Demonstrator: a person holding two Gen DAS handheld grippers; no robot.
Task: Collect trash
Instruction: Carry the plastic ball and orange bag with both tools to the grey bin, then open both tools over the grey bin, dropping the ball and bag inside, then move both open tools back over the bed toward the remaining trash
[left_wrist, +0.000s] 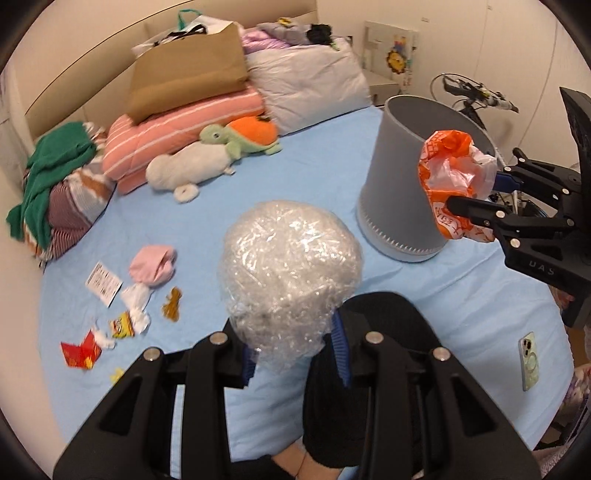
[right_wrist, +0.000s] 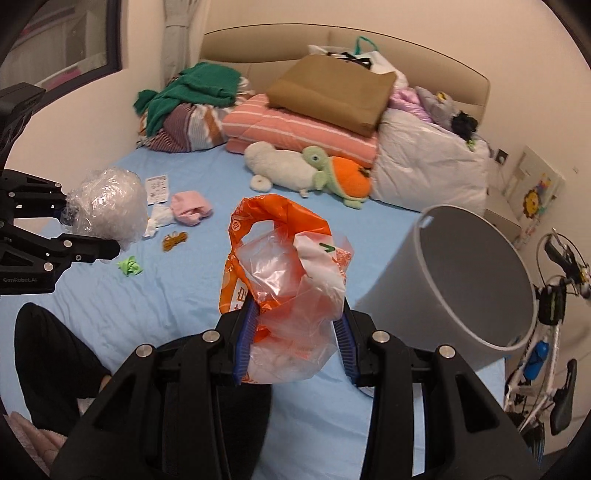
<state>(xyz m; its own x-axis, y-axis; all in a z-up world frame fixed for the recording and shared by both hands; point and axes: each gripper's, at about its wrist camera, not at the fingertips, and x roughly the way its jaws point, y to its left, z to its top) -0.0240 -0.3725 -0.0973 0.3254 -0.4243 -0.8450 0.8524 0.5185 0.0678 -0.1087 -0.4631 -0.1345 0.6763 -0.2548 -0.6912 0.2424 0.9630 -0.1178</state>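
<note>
**Both loads held, the bin lies off to the right**

The crumpled orange and clear plastic bag (right_wrist: 284, 291) sits clamped between the blue pads of the right gripper (right_wrist: 295, 345), bulging out ahead of the fingertips and hanging a little below them. Just right of that gripper, and slightly ahead, stands the grey round plastic waste bin (right_wrist: 476, 291) on the pale blue bed sheet (right_wrist: 177, 314); its open mouth faces up and toward the right-hand camera, so the rim is near the bag but not under it. The drop, as I judge it, turns on this: the bag has to travel rightward and forward over the rim before the jaws part

The ball of crumpled clear plastic wrap (left_wrist: 291, 273) is gripped by the left gripper (left_wrist: 291, 347), its pads pressed into the lower part of the ball, which swells well beyond the fingers. From this gripper the bin (left_wrist: 406, 181) lies ahead and to the right, farther off, with the right gripper (left_wrist: 469, 218) and its bag (left_wrist: 454, 177) standing between. The right hand is plainly the nearer one, so it probably empties first and clears the way

Ahead and left of the left gripper, well apart from it, small scraps (left_wrist: 133, 306) of paper, wrappers and a pink cloth (left_wrist: 153, 264) lie uncollected on the sheet
</note>
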